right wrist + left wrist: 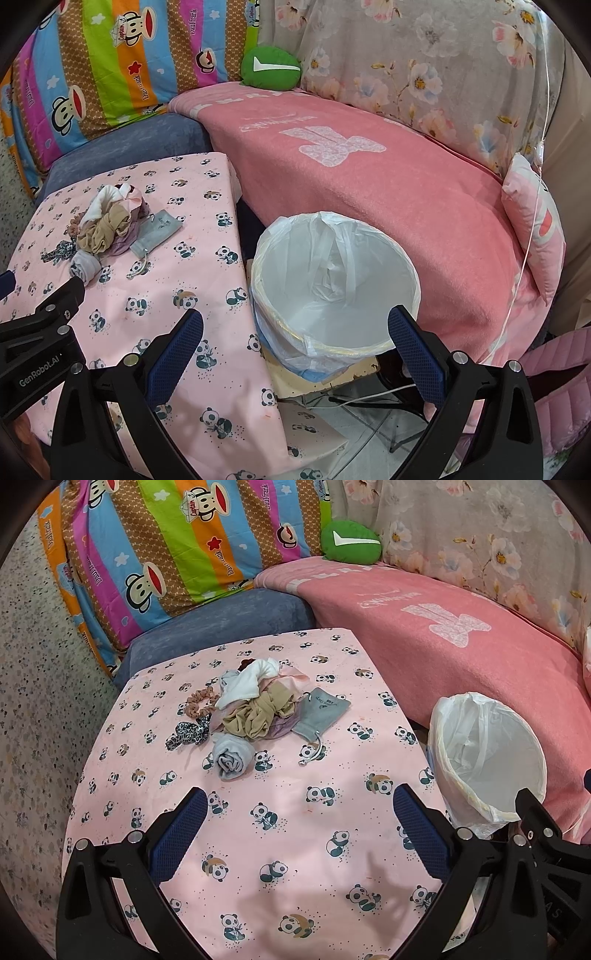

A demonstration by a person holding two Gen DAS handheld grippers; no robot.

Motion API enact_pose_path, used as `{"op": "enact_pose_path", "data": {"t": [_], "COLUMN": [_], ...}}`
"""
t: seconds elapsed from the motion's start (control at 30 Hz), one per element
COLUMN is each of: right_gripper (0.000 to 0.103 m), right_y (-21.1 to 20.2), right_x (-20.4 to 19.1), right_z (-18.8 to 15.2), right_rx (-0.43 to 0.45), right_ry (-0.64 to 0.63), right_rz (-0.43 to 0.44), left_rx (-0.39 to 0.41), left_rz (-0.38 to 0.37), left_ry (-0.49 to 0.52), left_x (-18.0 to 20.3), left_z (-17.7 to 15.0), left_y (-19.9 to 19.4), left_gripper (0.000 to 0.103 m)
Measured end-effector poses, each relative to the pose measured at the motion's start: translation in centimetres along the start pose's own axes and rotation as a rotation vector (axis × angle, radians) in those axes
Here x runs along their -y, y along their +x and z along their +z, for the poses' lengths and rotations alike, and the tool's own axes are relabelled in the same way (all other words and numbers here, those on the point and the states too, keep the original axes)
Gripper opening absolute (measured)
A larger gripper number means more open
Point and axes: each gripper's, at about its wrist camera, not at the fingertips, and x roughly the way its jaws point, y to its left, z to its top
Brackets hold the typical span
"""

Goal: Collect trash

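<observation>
Landmark: a table under a pink panda-print cloth (280,834); every place below is given from it.
Left gripper: the left gripper (301,808) hovers over the table's near half, its blue-padded fingers spread wide and holding nothing.
Trash pile: a heap of soft scraps (255,701) lies at the table's far middle, well apart from both grippers.
Pile, left edge: a peach scrunchie (197,703) and a leopard-print scrunchie (190,733) lie just beside the heap.
Pile, centre: a white cloth piece (245,685) rests on top of a knotted beige stocking (258,712); a rolled pale grey sock (232,758) sits at the near edge.
Pile, right edge: a grey drawstring pouch (321,712) touches the heap, its cord trailing toward the near side.
Bin: a waste bin lined with a white plastic bag (332,280) stands off the table's right edge, below its top; it looks empty.
Right gripper: the right gripper (295,328) hangs above the bin's near rim, fingers released wide, carrying nothing.
Step in hand: my reading is that collecting has not begun, or a fresh pick is about to start.
Next move: the left gripper would need to reach forward to the heap, close on one loose piece such as the rolled sock, then carry it right to the bin.
Hard to make out: pink and lilac fabric under the stocking cannot be identified; a dark item behind the white cloth is mostly hidden; the bin's base is out of sight.
</observation>
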Motion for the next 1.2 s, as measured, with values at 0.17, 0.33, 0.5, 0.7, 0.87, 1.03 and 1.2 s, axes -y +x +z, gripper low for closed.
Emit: {"op": "enact_pose_path", "data": {"t": [0.17, 0.33, 0.5, 0.7, 0.87, 1.03, 1.2], "right_gripper": [0.098, 0.098, 0.098, 0.098, 0.098, 0.098, 0.098], "right_y": [0.03, -0.35, -0.34, -0.4, -0.39, -0.49, -0.61], "right_x": [-0.11, 0.6, 0.58, 0.56, 0.5, 0.76, 0.65], "right_z": [-0.06, 0.5, 0.48, 0.53, 0.49, 0.76, 0.87], "right_rx": [0.001, 0.001, 0.002, 0.004, 0.005, 0.007, 0.01], "right_ry": [0.001, 0.002, 0.002, 0.0, 0.001, 0.001, 0.003], "right_rz": [-0.001, -0.001, -0.001, -0.002, -0.003, -0.004, -0.008], "left_rx": [0.0, 0.0, 0.0, 0.0, 0.0, 0.0, 0.003], "left_rz": [0.001, -0.001, -0.001, -0.001, -0.002, -0.003, -0.007], "left_ry": [0.0, 0.0, -0.001, -0.001, -0.001, -0.001, -0.001], "left_x": [0.02, -0.05, -0.05, -0.04, -0.13, -0.11, -0.33], "left_z": [0.02, -0.01, -0.03, -0.05, -0.13, -0.12, -0.11], "left_y": [-0.03, 0.0, 0.01, -0.01, -0.03, -0.06, -0.08], "left_gripper": [0.096, 0.096, 0.096, 0.096, 0.096, 0.096, 0.096]}}
